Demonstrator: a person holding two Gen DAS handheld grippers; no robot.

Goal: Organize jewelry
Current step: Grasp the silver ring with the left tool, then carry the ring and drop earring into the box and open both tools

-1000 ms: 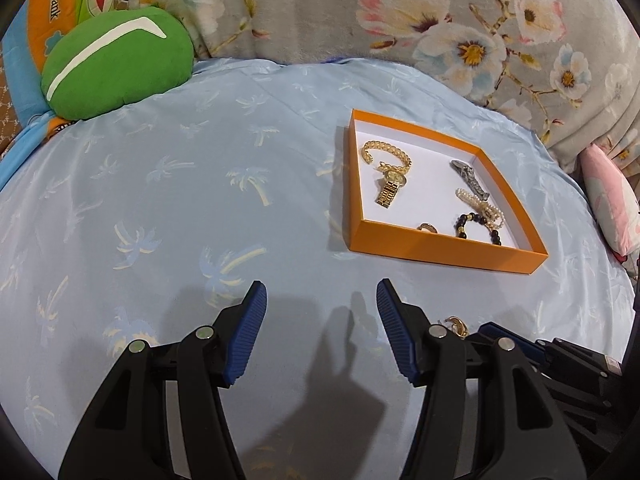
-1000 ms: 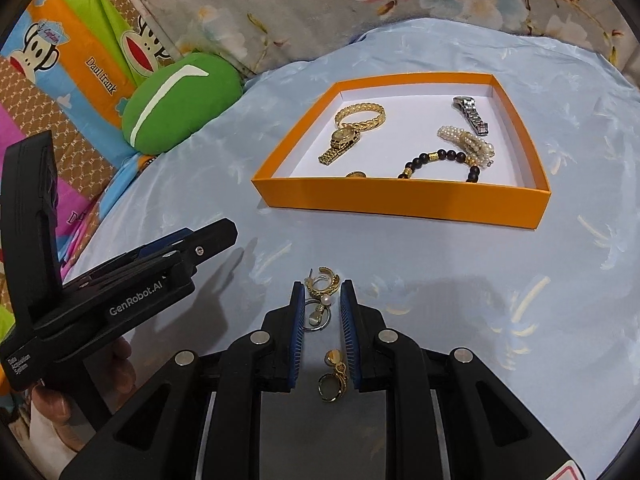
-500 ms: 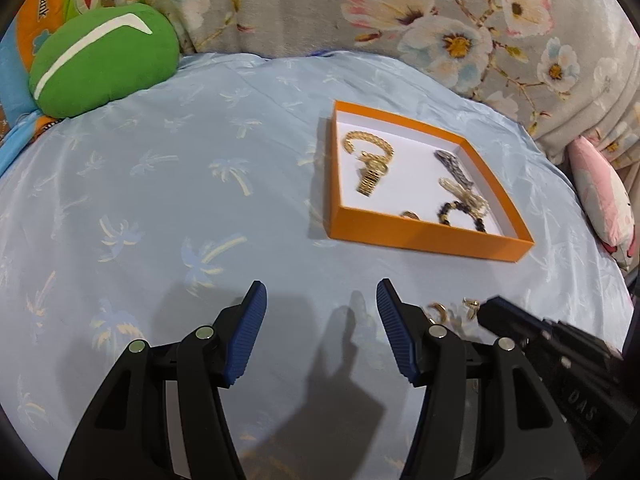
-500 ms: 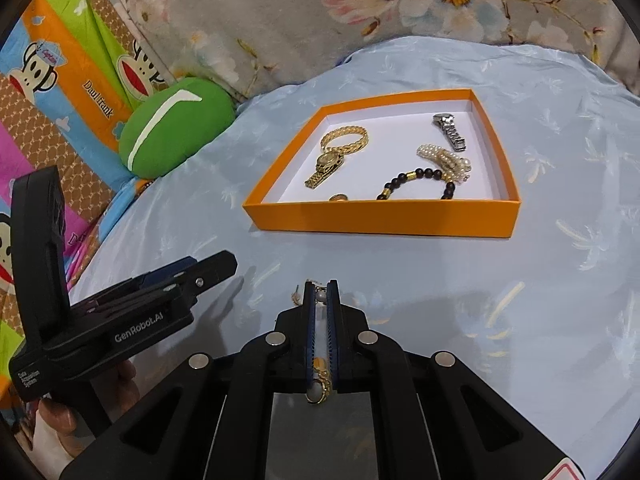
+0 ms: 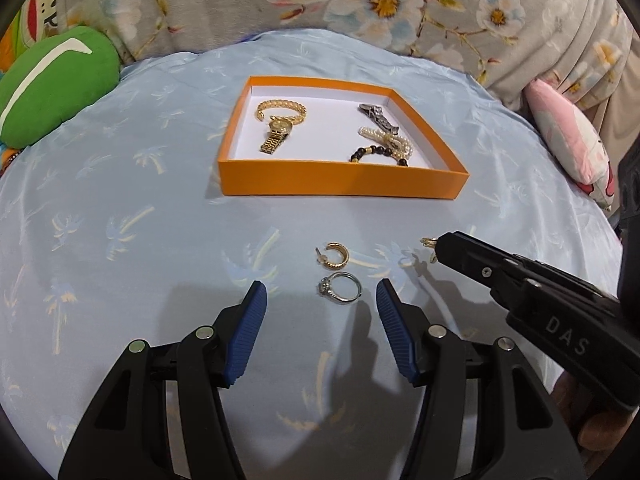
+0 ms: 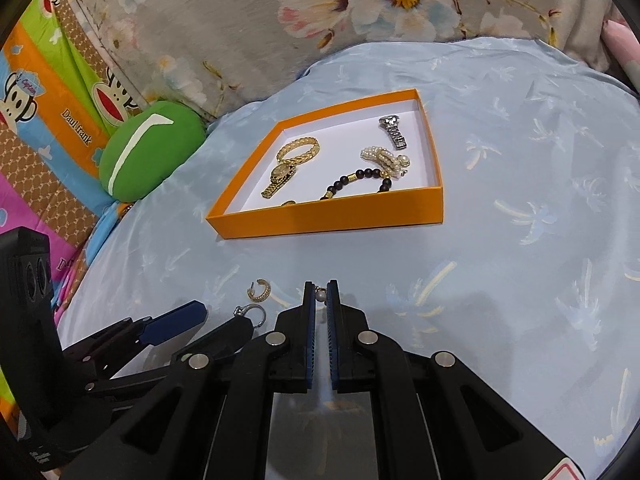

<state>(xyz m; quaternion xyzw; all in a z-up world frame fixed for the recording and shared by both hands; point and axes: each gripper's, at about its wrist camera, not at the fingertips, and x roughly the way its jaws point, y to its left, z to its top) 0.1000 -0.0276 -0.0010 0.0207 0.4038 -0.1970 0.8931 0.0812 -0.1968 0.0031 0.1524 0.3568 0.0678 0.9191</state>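
Note:
An orange box (image 5: 344, 184) (image 6: 328, 220) on the blue cloth holds a gold bracelet (image 5: 281, 110), a gold watch (image 5: 276, 136), a silver watch (image 6: 394, 132), a pearl bracelet (image 6: 386, 158) and a black bead bracelet (image 6: 356, 180). My right gripper (image 6: 320, 294) is shut on a small pearl earring (image 6: 320, 294), held above the cloth; the gripper also shows in the left wrist view (image 5: 438, 250). My left gripper (image 5: 320, 300) is open and empty, just short of a silver ring (image 5: 341, 288) and a gold hoop earring (image 5: 334, 256). Both also show in the right wrist view: ring (image 6: 252, 314), hoop (image 6: 260, 290).
A green cushion (image 5: 52, 88) (image 6: 148, 152) lies at the cloth's far left edge. A floral fabric (image 5: 360, 4) backs the scene, and a pink pillow (image 5: 572, 140) sits at the right.
My right gripper closed on the pearl earring and lifted it off the cloth. My left gripper swung right, bringing the silver ring and gold hoop into view between its fingers.

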